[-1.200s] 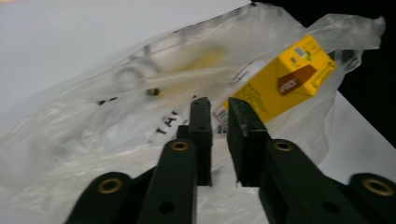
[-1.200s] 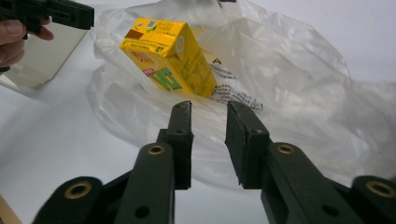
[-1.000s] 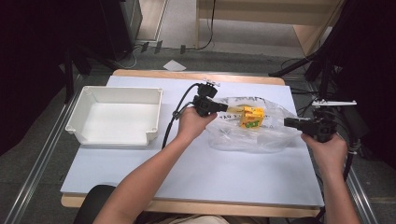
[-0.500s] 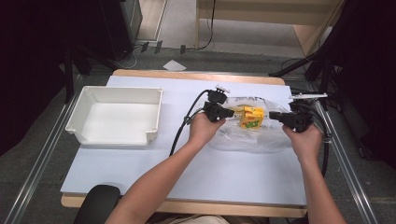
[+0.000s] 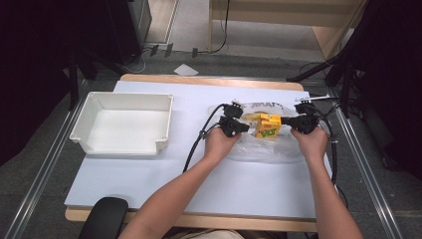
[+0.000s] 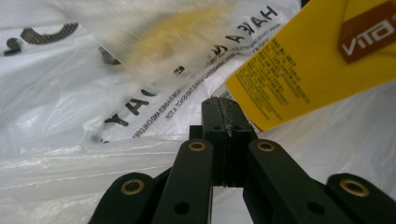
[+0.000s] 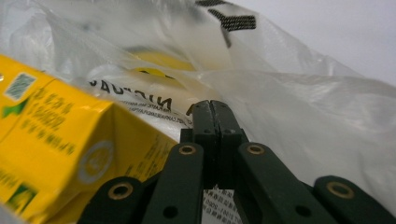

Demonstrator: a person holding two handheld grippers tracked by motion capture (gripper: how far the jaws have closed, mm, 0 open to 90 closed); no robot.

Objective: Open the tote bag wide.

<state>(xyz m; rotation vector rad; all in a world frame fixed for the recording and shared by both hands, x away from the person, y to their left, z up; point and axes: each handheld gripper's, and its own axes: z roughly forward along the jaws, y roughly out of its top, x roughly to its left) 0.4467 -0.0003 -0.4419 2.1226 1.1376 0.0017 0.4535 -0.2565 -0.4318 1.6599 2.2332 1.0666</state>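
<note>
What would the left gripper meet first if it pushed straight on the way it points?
Probably the clear plastic bag right at its shut fingers, then the yellow carton just beyond; depth is hard to judge.

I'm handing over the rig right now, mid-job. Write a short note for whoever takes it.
Left tongs: shut, at the left side of the yellow carton, against the plastic bag.
Right tongs: shut, at the carton's right side. Whether either pinches film is unclear.
Carton sits amid the crumpled bag, right of the white tray.
Done: both tongs are at the bag.
Left: probably freeing the carton; the tray holds nothing.
</note>
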